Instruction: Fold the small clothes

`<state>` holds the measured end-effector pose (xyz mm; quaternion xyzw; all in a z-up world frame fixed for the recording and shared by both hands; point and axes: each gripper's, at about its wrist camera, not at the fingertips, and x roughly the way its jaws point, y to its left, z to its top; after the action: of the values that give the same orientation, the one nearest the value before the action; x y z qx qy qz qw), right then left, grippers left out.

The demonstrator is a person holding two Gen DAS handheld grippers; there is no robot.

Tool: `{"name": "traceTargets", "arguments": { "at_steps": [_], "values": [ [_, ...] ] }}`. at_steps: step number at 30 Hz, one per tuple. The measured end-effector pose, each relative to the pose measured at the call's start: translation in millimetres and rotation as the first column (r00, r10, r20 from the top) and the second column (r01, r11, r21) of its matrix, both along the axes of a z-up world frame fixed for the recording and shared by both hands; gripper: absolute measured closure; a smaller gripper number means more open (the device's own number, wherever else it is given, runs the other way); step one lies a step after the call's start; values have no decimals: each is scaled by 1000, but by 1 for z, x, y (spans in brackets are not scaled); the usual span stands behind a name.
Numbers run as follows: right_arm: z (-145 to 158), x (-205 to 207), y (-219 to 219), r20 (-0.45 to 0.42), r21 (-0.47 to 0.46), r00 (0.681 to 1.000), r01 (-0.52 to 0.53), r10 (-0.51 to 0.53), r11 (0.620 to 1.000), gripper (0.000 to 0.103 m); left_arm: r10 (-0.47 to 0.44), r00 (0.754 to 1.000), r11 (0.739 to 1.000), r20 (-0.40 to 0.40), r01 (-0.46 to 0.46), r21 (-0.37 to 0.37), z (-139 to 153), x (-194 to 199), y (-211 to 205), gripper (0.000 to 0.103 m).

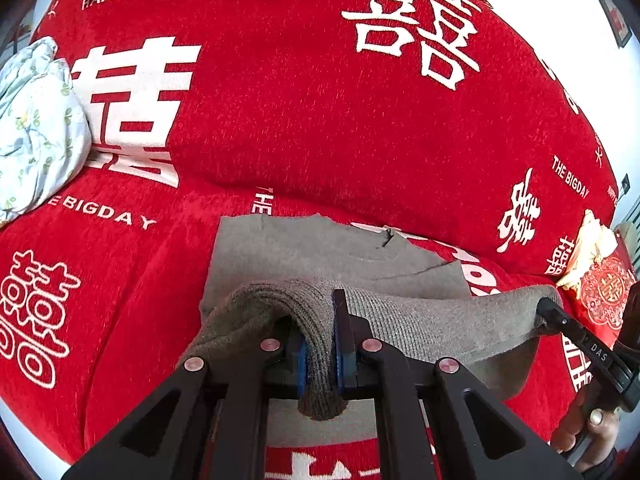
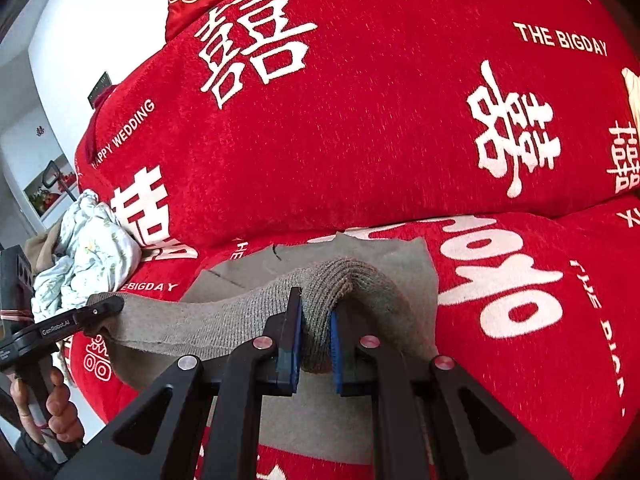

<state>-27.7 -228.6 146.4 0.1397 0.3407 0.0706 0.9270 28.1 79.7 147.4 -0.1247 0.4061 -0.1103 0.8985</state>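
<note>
Left tool (image 1: pixel 320 354), low in the middle of its frame: pressed together on a bunched corner of the grey sweater (image 1: pixel 304 248), ribbed hem squeezed between the blue pads. Right tool (image 2: pixel 314 346), same place in its own frame: pinching the other corner of the same hem. Between the two, a raised edge of knit, stretched and slightly sagging, above the rest of the sweater lying flat on the red sofa cover (image 1: pixel 280 120).

Probably mid-fold, hem going toward the neckline in the upper part of the cloth. Best to carry both corners forward at one height and one speed, with light tension only. Better to lay the edge down parallel to the far edge, then release. Thick knit; likely to slip or bunch if pulled unevenly.

Flowered bundle (image 1: pixel 36 128) at far left, well apart.
</note>
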Motion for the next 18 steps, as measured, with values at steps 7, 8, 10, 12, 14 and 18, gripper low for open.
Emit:
{"name": "traceTargets", "arguments": {
  "at_steps": [7,8,10,12,14,18],
  "values": [
    [-8,21,-2,-22,2,1000,21,-21,1000,90,2,1000,1000,-11,-2,8,-4,21,-4,92],
    [-10,25,-3,-27,2,999,25,-25,1000,90,2,1000,1000,-13,-2,8,-5,24,-5,92],
    [-12,29,-4,-33,-1,999,29,-29,1000,90,-1,1000,1000,-16,1,10,-8,30,-7,92],
    [-16,34,-6,-40,-1,999,36,-36,999,90,-3,1000,1000,-19,3,12,-10,35,-9,92],
    [-20,40,-7,-52,-3,998,42,-42,999,90,-4,1000,1000,-22,4,16,-13,41,-11,92],
    [-28,52,-8,-71,-8,996,48,-48,999,90,2,999,1000,-43,-1,13,-21,56,-12,92]
  ]
}}
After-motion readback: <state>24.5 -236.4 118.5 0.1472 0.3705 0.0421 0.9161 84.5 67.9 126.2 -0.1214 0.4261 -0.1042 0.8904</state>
